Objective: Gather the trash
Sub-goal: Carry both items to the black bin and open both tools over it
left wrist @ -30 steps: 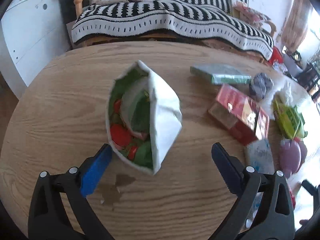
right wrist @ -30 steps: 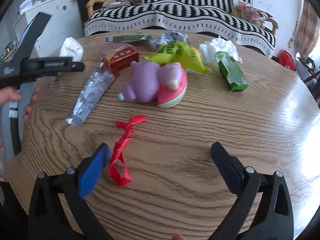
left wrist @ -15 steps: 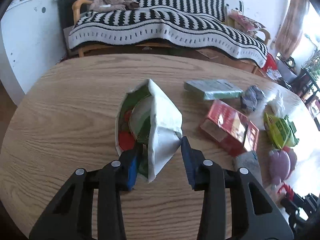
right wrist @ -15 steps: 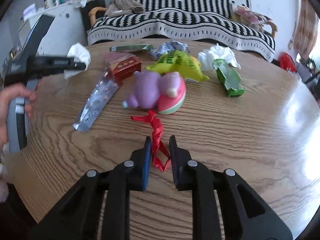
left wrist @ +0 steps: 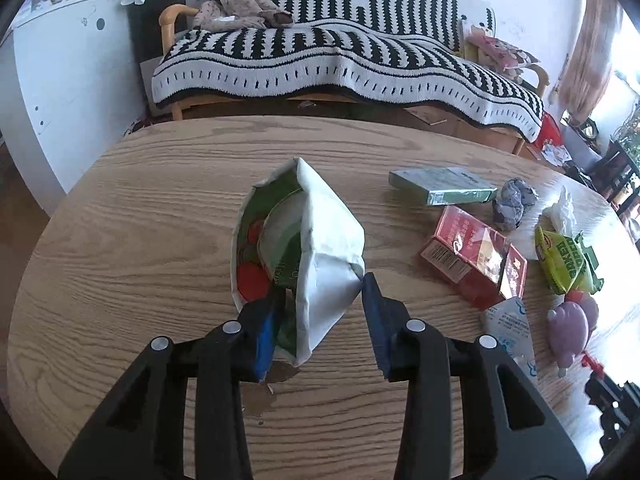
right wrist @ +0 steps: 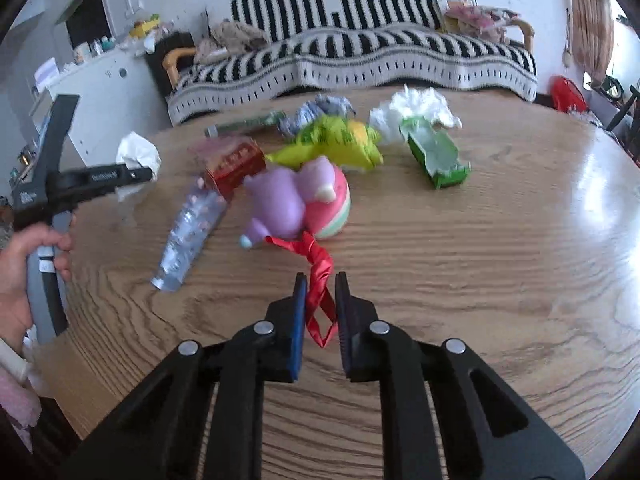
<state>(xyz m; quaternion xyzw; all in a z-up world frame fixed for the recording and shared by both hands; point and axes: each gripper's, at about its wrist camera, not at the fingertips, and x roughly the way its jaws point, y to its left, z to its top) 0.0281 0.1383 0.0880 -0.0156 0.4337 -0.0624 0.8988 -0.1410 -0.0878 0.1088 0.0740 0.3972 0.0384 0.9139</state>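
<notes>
The left gripper (left wrist: 323, 312) pinches the white bag (left wrist: 320, 248) upright on the tabletop (left wrist: 140, 240), probably so the right gripper (right wrist: 320, 312), its jaws pressed on the red ribbon (right wrist: 318, 276), can drop it in.

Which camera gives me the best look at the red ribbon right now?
The right wrist view: the red ribbon hangs pinched between the right tongs, sharp and central. The left wrist view shows only a red scrap at its right edge, too small to identify.
</notes>
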